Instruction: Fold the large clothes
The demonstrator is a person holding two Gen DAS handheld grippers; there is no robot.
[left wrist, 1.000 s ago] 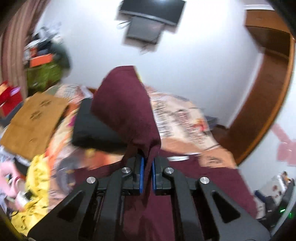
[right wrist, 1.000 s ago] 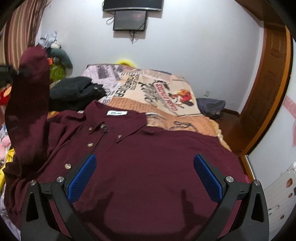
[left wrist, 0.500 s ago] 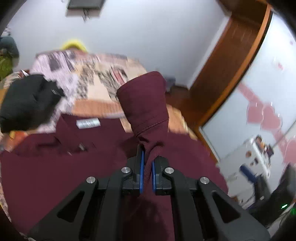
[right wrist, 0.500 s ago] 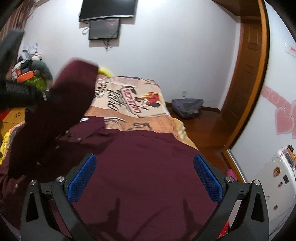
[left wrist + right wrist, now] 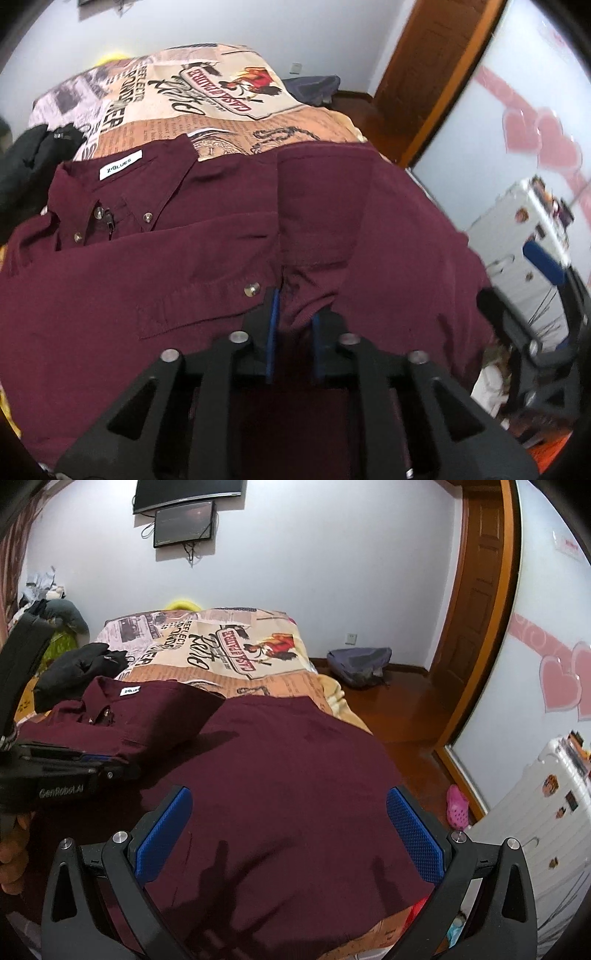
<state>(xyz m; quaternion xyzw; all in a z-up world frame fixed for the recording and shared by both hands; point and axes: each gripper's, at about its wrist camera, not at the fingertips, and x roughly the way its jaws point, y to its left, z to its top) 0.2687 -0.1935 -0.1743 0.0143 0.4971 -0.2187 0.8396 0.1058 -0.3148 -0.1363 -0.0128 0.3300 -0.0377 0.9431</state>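
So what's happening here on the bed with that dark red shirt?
A person is folding a maroon button-up shirt spread on the bed, with a handheld gripper in each hand. The left gripper has laid the sleeve across the shirt's front, and its jaws have just been opening, the cuff lying loose between them. The right gripper hovers wide open and empty over the lower part of the shirt. A black garment lies beside the collar.
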